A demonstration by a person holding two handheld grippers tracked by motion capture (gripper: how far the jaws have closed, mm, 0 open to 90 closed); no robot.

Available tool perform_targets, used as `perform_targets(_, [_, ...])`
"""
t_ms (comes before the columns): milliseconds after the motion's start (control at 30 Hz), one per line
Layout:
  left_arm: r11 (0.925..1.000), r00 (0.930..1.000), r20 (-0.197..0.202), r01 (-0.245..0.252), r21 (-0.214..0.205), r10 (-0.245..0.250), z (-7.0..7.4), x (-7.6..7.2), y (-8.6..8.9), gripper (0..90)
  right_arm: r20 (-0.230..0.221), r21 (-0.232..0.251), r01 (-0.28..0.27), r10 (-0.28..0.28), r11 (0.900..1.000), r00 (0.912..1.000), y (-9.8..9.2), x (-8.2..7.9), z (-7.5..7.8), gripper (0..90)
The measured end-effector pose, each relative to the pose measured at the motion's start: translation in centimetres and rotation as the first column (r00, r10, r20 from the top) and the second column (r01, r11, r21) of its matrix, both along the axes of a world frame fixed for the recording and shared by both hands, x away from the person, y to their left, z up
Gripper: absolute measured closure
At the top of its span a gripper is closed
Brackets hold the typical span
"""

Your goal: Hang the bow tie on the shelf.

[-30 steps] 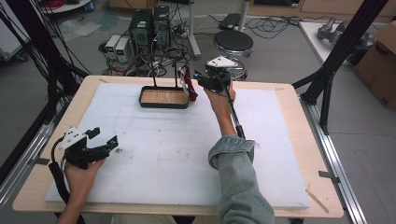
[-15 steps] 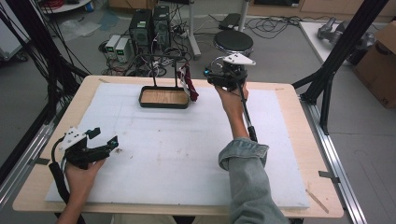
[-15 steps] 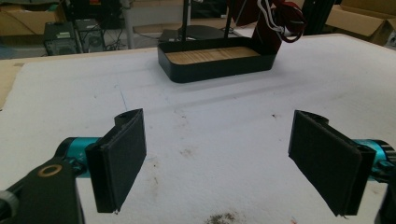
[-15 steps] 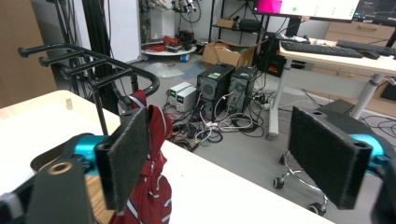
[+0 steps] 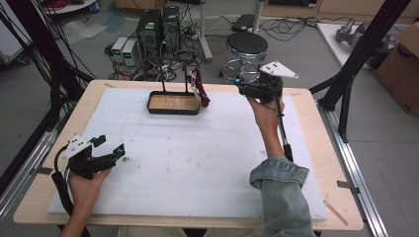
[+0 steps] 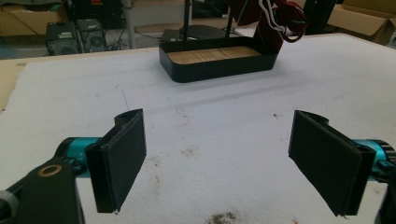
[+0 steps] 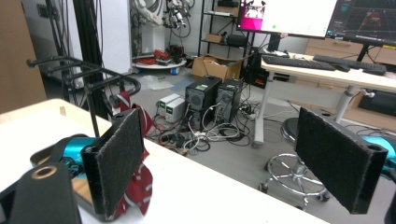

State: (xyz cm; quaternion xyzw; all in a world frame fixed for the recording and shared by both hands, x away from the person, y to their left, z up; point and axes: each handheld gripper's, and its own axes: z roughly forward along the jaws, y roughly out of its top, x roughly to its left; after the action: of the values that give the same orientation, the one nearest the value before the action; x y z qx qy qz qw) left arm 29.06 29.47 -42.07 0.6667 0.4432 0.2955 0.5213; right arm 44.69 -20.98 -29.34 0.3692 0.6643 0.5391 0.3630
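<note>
Two claws gaped empty: left [image 5: 111, 157] near, right [image 5: 243, 89] far beside the rack's [image 5: 174, 96] limp cloth [image 5: 200, 89], probably best pinched mid-fold.

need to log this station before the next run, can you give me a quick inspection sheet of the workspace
surface: white mat on a wooden table, small dark specks near the left tongs
job's things: black tray stand with wooden base at the far side; red striped cloth hanging off its rack
clutter: nothing seen
grippers: left tongs open, low over the mat; right tongs open, raised right of the stand
cables: black cable from each gripper
surroundings: stool, computer towers, floor cables, cardboard box
</note>
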Motion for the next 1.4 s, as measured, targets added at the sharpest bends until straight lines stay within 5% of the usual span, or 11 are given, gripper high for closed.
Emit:
perform_targets(167, [1.0,1.0,-0.002,-0.001,-0.001,0.001,0.0,0.0,-0.1,19.3,-0.018,-0.011,-0.021,0.021,0.9997,0.9996,-1.5,-1.7,0.2,13.2])
perform_targets(567, [1.0,1.0,-0.004,-0.007,0.007,0.007,0.0,0.0,-0.1,19.3,0.1,0.015,-0.021,0.019,0.9997,0.9948,-5.6,-7.9,-0.3,12.5])
perform_targets(1000, [0.9998,0.9999,-0.003,-0.015,0.01,0.015,0.0,-0.1,0.0,19.3,0.228,0.108,0.015,-0.04,0.9941,0.9728,-9.4,-13.8,-3.1,11.9])
perform_targets(1400, [0.9998,0.9998,-0.004,-0.018,0.011,0.018,0.0,-0.1,0.1,19.3,0.193,0.173,0.052,-0.086,0.9835,0.9774,-10.9,-17.1,-7.5,11.6])
